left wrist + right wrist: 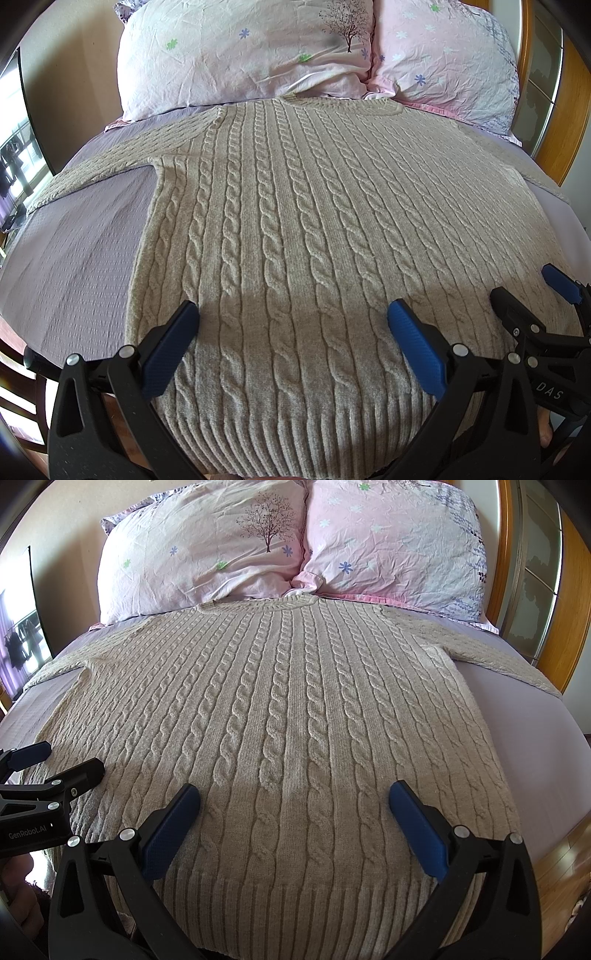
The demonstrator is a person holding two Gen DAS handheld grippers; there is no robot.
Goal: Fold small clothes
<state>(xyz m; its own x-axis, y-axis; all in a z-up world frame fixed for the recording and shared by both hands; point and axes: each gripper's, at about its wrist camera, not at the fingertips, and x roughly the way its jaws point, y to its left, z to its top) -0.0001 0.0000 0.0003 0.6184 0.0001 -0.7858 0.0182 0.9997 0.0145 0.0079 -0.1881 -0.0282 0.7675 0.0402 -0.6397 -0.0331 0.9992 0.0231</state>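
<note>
A beige cable-knit sweater [295, 221] lies flat on the bed, ribbed hem toward me, collar at the pillows, sleeves spread to both sides; it also shows in the right wrist view [280, 716]. My left gripper [293, 314] is open and empty, hovering over the hem area left of centre. My right gripper [294, 795] is open and empty over the hem area right of centre. The right gripper [528, 291] shows at the right edge of the left wrist view, the left gripper [64, 758] at the left edge of the right wrist view.
The lilac bedsheet [85, 251] lies bare on both sides of the sweater [524, 716]. Two floral pillows [243, 59] [399, 546] lie at the head. A wooden headboard [569, 635] stands at right, a window [14, 147] at left.
</note>
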